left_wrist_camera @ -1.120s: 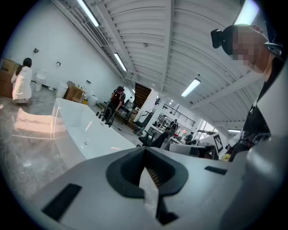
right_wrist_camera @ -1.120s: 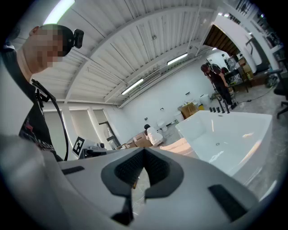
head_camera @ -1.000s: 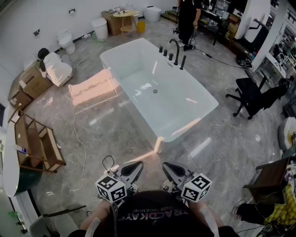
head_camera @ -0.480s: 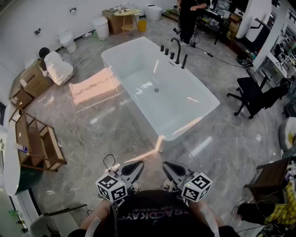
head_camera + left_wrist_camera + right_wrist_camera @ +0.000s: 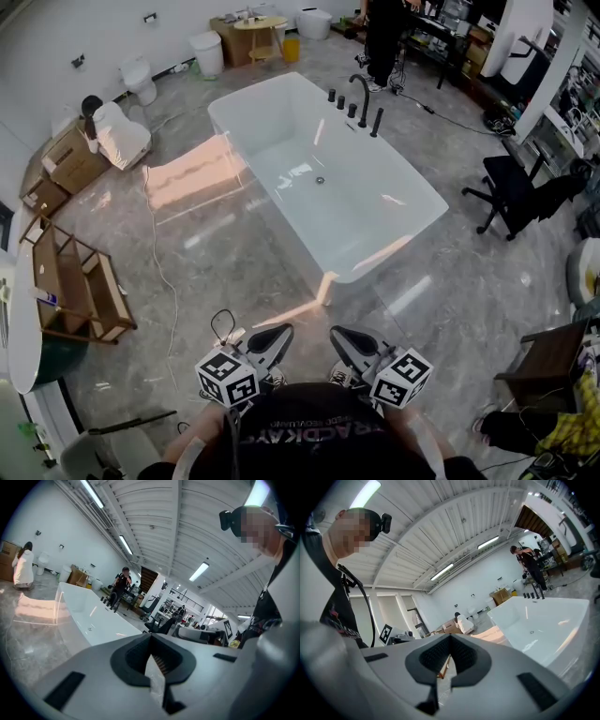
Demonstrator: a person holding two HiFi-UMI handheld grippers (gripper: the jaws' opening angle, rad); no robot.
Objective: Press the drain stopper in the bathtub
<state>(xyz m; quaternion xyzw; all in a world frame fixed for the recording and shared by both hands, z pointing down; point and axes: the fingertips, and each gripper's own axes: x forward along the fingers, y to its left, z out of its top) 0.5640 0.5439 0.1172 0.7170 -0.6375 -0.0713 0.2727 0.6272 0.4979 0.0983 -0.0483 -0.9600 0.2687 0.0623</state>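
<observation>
**Tub ahead, both grippers closed and held low**

One white rectangular freestanding bathtub (image 5: 394,220) stands on the grey polished stone floor (image 5: 225,262), its long axis running diagonally from far left to near right in the head view. One small round metal drain stopper (image 5: 320,180) lies in the tub's floor, facing up, towards the side with the row of black tap fittings (image 5: 361,98). The two grippers are close to the person's chest, well apart from the tub. The left gripper (image 5: 279,334) has its jaws together on nothing, and so has the right gripper (image 5: 339,336). One person stands beyond the taps.
</observation>
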